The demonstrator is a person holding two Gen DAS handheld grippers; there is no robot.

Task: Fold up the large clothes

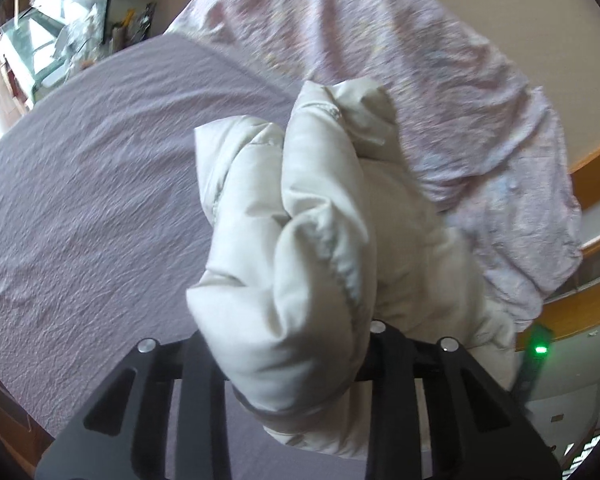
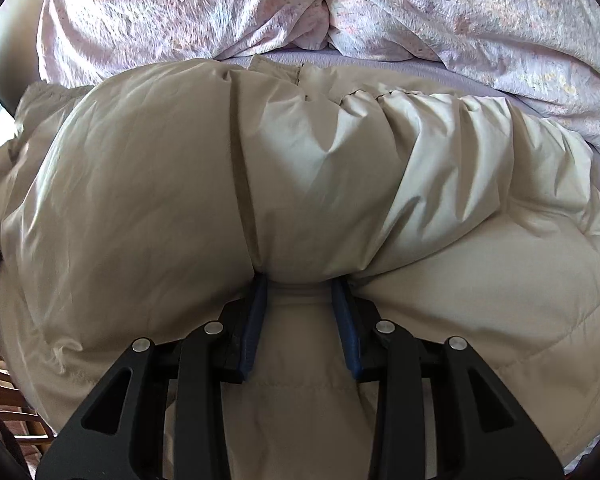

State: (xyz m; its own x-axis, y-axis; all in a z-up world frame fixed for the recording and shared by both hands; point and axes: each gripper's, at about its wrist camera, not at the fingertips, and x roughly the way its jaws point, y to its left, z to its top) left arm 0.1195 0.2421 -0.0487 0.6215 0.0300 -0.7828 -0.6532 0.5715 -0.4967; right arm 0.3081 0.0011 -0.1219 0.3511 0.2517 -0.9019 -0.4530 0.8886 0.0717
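A cream puffy down jacket (image 2: pixel 300 168) lies on a bed with a lilac sheet (image 1: pixel 100 168). In the right wrist view it fills most of the frame. My right gripper (image 2: pixel 300 284) is shut on a thick fold of the jacket; its blue pads (image 2: pixel 256 320) press into the fabric from both sides. In the left wrist view my left gripper (image 1: pixel 296 360) is shut on a bunched part of the jacket (image 1: pixel 312 240), held up above the sheet. The left fingertips are hidden under the fabric.
A pink floral duvet (image 2: pixel 420 12) is heaped at the head of the bed, behind the jacket; it also shows in the left wrist view (image 1: pixel 420 80). A wooden bed frame (image 1: pixel 588 184) runs at the right. Cluttered shelves (image 1: pixel 60 40) stand by a window far left.
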